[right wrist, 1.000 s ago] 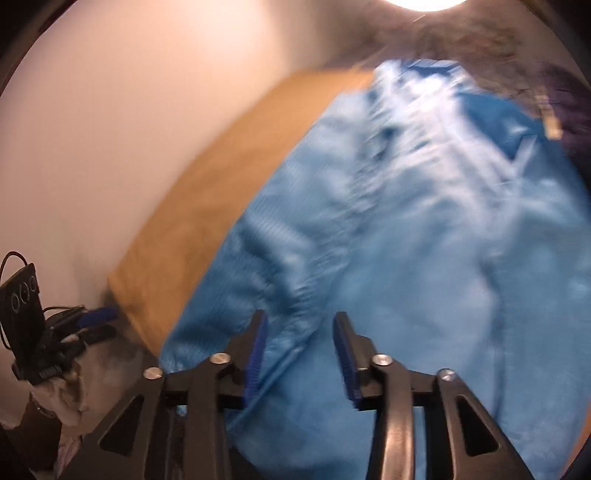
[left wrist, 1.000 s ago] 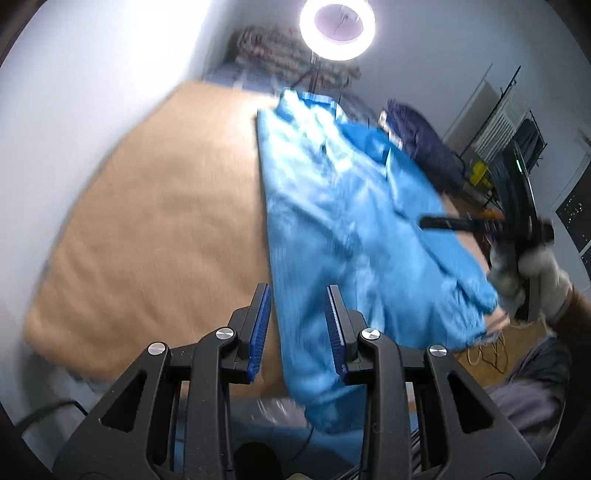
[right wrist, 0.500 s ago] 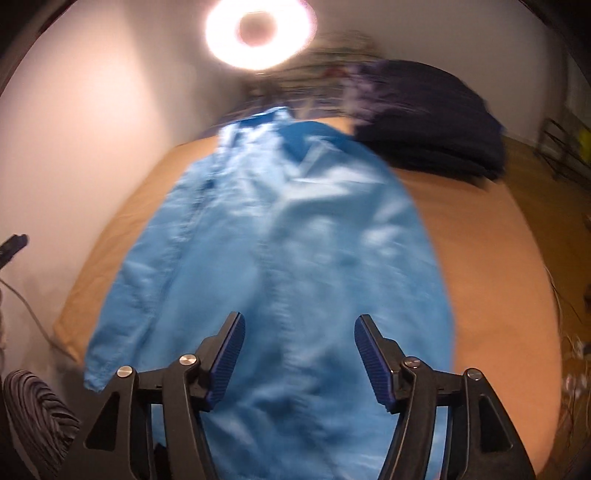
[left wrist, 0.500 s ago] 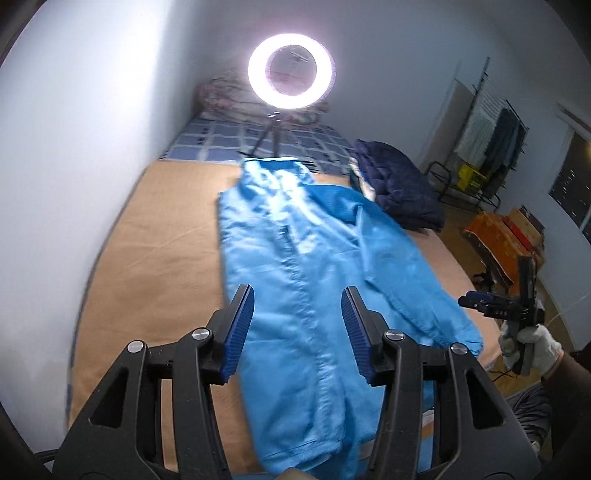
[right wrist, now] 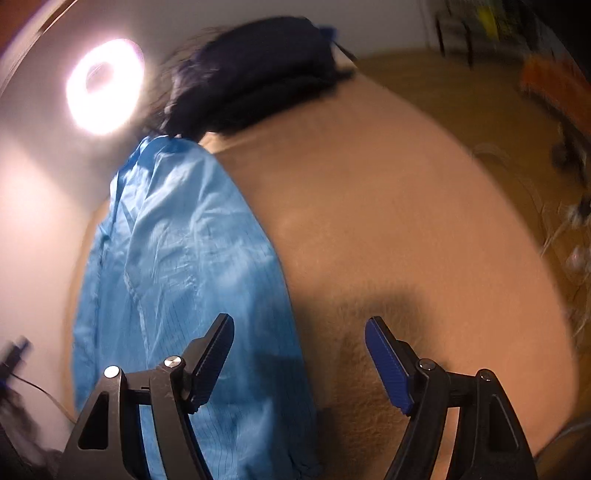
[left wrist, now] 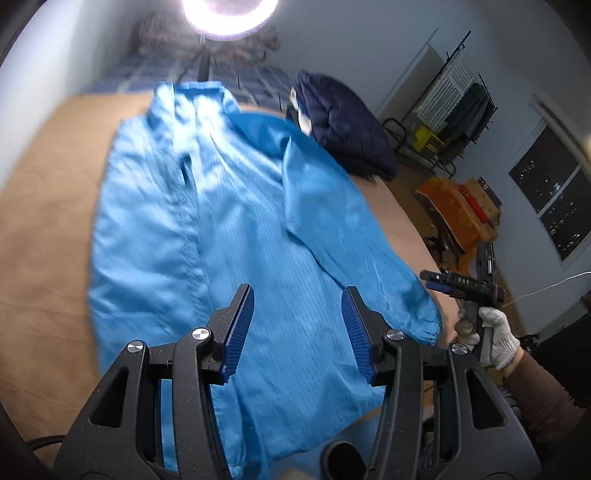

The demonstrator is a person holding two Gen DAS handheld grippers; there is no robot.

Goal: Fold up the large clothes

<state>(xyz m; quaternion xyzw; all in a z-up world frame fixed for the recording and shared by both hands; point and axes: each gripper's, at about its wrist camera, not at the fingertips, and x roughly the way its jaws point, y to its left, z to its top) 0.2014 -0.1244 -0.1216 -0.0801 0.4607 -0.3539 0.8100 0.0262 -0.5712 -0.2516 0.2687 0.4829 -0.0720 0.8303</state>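
Observation:
A large shiny blue garment lies spread lengthwise on a tan bed cover, collar at the far end, one sleeve along its right side. My left gripper is open and empty, above the garment's near hem. My right gripper is open and empty, over the sleeve's right edge and the bare cover. The right gripper, held in a white-gloved hand, also shows in the left wrist view beside the sleeve cuff.
A dark navy pile of clothes sits at the far right of the bed, also in the right wrist view. A ring light stands at the far end. A clothes rack and orange boxes stand on the floor to the right.
Both grippers have opened wider. The left has swung over the garment's lower half. The right has turned right, from over the garment's middle to its sleeve edge and bare cover.

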